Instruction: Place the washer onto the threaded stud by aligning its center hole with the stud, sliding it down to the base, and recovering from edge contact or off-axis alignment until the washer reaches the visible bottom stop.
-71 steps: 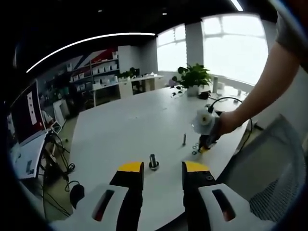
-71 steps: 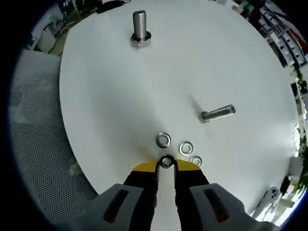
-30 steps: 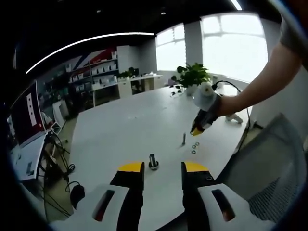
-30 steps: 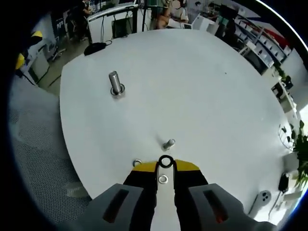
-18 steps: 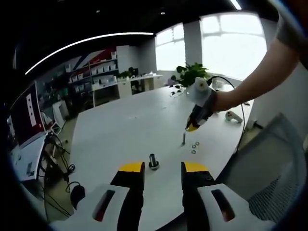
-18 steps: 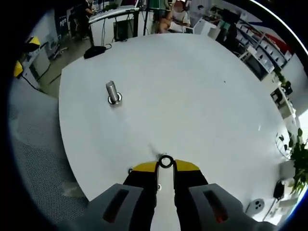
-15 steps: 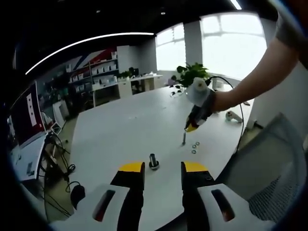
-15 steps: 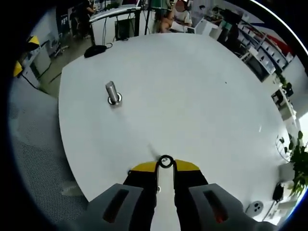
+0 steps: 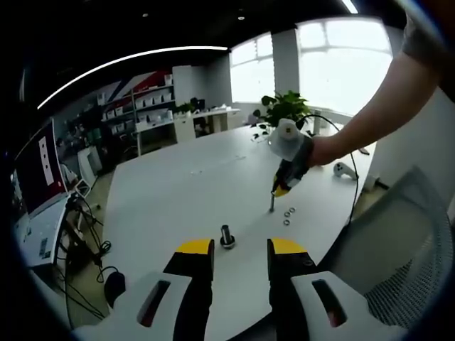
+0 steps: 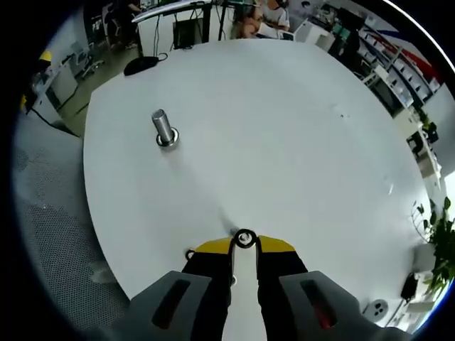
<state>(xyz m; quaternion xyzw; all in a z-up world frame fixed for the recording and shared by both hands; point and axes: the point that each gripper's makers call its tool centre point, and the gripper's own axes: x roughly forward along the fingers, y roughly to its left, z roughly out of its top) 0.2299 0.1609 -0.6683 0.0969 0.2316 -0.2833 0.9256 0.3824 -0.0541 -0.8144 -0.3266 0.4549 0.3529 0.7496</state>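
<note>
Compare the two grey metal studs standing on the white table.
The stud near the left gripper looks thicker and stands free; the thinner grey stud sits directly under the right gripper, which holds a small steel washer, loose washers lying beside it. Both stand upright on the white table.

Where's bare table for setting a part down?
The table is bare over the wide stretch beyond the short stud, toward the far edge with the plant. It is crowded by the near edge: right gripper, thin stud, spare washers.
</note>
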